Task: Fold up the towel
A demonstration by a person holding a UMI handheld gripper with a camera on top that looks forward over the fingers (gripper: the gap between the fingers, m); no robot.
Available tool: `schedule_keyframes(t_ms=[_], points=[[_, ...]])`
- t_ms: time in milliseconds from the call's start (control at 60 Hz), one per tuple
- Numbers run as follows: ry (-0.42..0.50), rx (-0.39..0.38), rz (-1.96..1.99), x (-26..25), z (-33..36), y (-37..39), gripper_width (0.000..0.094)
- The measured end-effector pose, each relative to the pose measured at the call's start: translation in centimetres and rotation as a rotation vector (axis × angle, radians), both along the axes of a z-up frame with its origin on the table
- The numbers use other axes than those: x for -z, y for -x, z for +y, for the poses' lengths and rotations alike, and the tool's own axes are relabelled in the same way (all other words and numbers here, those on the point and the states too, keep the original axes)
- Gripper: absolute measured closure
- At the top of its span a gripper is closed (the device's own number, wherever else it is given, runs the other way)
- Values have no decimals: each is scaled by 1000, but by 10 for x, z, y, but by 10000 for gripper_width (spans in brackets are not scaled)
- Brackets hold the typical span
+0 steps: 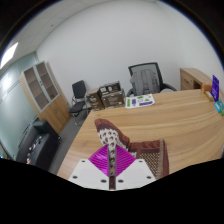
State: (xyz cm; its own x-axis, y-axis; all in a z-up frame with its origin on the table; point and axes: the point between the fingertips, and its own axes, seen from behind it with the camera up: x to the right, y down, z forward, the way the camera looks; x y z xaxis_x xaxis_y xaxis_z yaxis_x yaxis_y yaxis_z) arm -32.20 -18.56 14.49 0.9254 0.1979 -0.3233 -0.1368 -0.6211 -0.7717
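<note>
Nearest the camera: the gripper [113,172], its two fingers [103,163] with magenta pads drawn close together. A raised ridge of towel [125,150] cloth runs up between them. The fingers look clamped on that fold, though the pinch point itself is partly hidden by the cloth.

Towel: brown to rust in colour, soft and somewhat thick, with a paler stripe or hem showing along the held ridge. It lies on the near end of the worktop [185,115], directly at and just ahead of the fingers. The bulk spreads to the right of the fingers as a flatter panel with a dark edge. The lifted corner rises to a peak just beyond the fingertips. The long axis of the held fold runs away from the camera, roughly in line with the fingers.

Judgement: the coming move depends on carrying this pinched edge across the flat panel on the right, so the free cloth lies to the right and forward of the grip.

Worktop: pale wood, smooth, long, stretching away to the right. Papers [140,100] lie at its far side, well apart from the towel.

Further back: a black office chair [146,76] behind the worktop, a second dark chair [79,94] to its left, a wooden cabinet [45,85] with glass doors against the white wall.
</note>
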Motion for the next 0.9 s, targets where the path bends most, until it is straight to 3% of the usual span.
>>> schedule_keyframes(t_ms=[133,233,283,350,400,733,900], points=[[80,100,-56,50,17,-73,878],[128,133,-125,88,18,-119,775],[150,140,-161,100,16,-135,584],[152,146,-202,103,13,-152,202],[142,146,-226,99,8,-160,65],[-4,95,-306,-2,-57,-131,80],[-94,113,-356,-56,-117,-113,81]])
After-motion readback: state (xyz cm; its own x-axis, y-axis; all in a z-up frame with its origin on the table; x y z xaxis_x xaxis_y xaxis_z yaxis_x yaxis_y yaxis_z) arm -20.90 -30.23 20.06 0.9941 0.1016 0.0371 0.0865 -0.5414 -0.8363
